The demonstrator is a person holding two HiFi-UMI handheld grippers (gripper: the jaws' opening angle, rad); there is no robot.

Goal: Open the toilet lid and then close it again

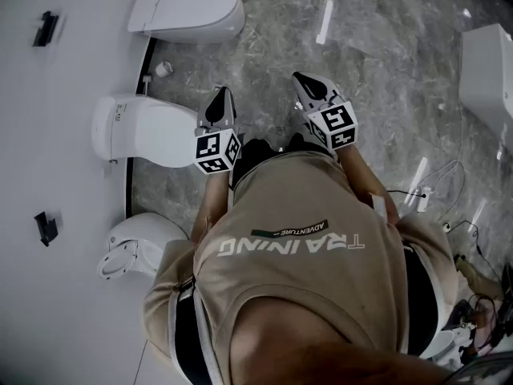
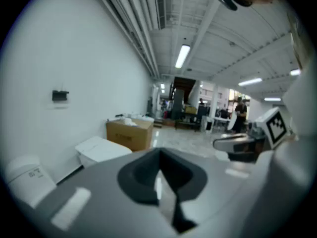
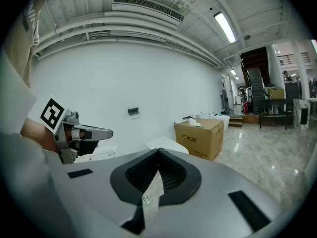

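Observation:
Three white toilets stand along the white wall at the left of the head view. The middle toilet (image 1: 148, 128) has its lid down and lies just left of my left gripper (image 1: 222, 95). That gripper is shut and holds nothing. My right gripper (image 1: 300, 79) hangs over the marble floor further right, also shut and empty. In the left gripper view the jaws (image 2: 159, 155) meet, with a closed toilet (image 2: 101, 148) ahead and the right gripper (image 2: 240, 144) at the right. In the right gripper view the jaws (image 3: 158, 155) meet too, and the left gripper (image 3: 81, 133) shows at the left.
A far toilet (image 1: 188, 8) and a near toilet (image 1: 132, 247) flank the middle one. Another white fixture (image 1: 489, 70) stands at the right edge, with cables (image 1: 433, 187) on the floor. A cardboard box (image 3: 198, 135) sits by the wall. Black wall fittings (image 1: 46, 29) hang on the wall.

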